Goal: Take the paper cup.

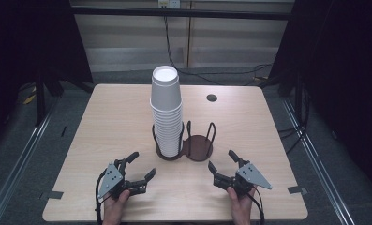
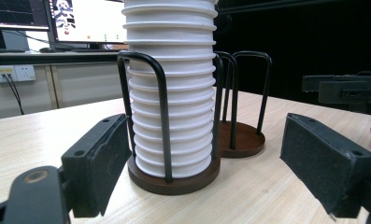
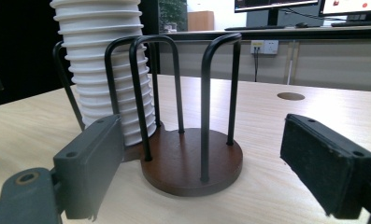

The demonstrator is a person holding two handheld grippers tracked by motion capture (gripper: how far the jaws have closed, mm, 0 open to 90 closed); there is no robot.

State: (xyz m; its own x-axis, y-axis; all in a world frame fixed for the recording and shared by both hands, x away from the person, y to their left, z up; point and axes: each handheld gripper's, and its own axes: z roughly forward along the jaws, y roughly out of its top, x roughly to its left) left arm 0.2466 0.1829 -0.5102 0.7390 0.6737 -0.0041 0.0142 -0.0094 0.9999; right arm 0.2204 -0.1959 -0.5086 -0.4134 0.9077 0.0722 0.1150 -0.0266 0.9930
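A tall stack of white paper cups (image 1: pixel 167 110) stands upside down in the left ring of a dark brown two-ring cup holder (image 1: pixel 198 148) with black wire hoops at the table's middle. The holder's right ring (image 3: pixel 192 158) holds nothing. My left gripper (image 1: pixel 143 165) rests open near the front edge, left of the holder, its jaws framing the cup stack (image 2: pixel 171 88). My right gripper (image 1: pixel 221 161) is open at the front right and faces the bare ring. A hand holds each one.
The light wooden table (image 1: pixel 113 117) has a round dark cable hole (image 1: pixel 212 97) at the back right. Cables run on the floor behind it. Monitors and a wall socket show far off in the gripper views.
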